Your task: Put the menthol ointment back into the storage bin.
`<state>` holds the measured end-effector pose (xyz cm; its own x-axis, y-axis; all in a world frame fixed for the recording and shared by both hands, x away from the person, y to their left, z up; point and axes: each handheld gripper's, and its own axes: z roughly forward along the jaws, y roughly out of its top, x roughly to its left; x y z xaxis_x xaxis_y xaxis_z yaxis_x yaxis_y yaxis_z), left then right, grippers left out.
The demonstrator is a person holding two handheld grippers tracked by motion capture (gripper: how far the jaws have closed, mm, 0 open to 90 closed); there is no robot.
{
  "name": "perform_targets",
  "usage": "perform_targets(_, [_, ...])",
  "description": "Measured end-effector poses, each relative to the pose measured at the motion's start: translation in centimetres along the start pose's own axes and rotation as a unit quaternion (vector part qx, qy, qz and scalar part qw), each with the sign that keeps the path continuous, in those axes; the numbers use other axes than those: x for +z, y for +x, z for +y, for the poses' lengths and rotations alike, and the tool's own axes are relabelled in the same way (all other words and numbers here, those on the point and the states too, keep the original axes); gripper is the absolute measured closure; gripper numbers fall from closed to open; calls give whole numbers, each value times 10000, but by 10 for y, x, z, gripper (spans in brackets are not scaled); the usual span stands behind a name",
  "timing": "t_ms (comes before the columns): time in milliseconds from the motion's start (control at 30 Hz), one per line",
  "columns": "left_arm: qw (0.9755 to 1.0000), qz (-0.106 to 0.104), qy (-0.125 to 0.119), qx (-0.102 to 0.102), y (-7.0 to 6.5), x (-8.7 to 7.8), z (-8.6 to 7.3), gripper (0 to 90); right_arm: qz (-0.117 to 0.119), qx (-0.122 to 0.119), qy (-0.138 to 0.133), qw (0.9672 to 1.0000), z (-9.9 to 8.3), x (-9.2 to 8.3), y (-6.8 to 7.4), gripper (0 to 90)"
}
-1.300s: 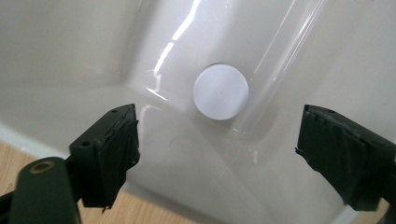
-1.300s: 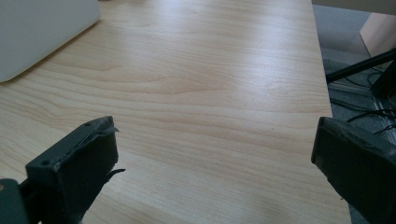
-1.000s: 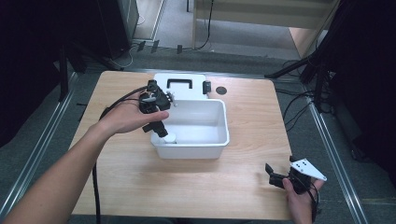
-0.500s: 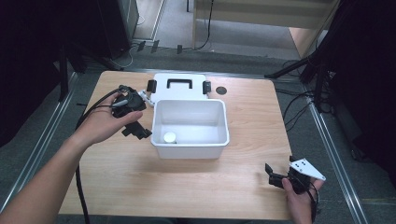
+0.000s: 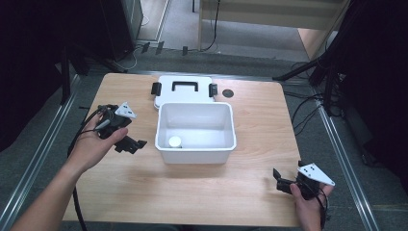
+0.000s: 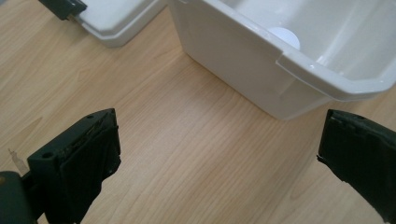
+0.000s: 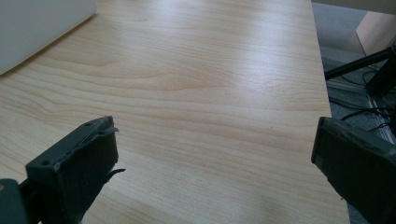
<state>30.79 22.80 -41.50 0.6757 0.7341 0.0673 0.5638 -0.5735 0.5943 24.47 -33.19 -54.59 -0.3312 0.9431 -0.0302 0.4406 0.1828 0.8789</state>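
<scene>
Already a small white round object (image 5: 174, 141) lies on the floor of the white plastic bin (image 5: 195, 149), near its front-left corner, so the placing step looks done. The left gripper (image 5: 133, 144) hovers just beside the bin's left wall over the table (image 5: 144, 192), its jaws spread wide and holding nothing; in the left gripper view the same white object (image 6: 285, 36) shows over the bin's rim (image 6: 299, 60), apart from the jaws. The right gripper (image 5: 284, 183) sits well apart near the table's front-right corner, its jaws likewise wide open and empty, with bare wood ahead of it in the right gripper view.

Behind the bin lies its white lid (image 5: 183, 89), flat on the table with a black handle and black side clasps, touching or nearly touching the bin's back wall. A small dark disc (image 5: 228, 93) rests just to the lid's right. By the look of it, what may remain is fitting the lid onto the bin and latching it, and perhaps dealing with the disc; neither has been begun.
</scene>
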Motion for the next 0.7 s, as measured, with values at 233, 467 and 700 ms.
perform_targets(233, [9973, 316, -590, -304, -6, 12, -33, 0, -6, 11, 3, 10000, 0, 0, 0, 4])
perform_targets(467, [9876, 527, -1258, -784, -8, 20, -69, 0, 0, 1, 1, 10000, 0, 0, 0, 5])
perform_targets(700, [9764, 816, -1655, -1125, -3, 16, -108, 0, -6, -11, 15, 10000, 0, 0, 0, 4])
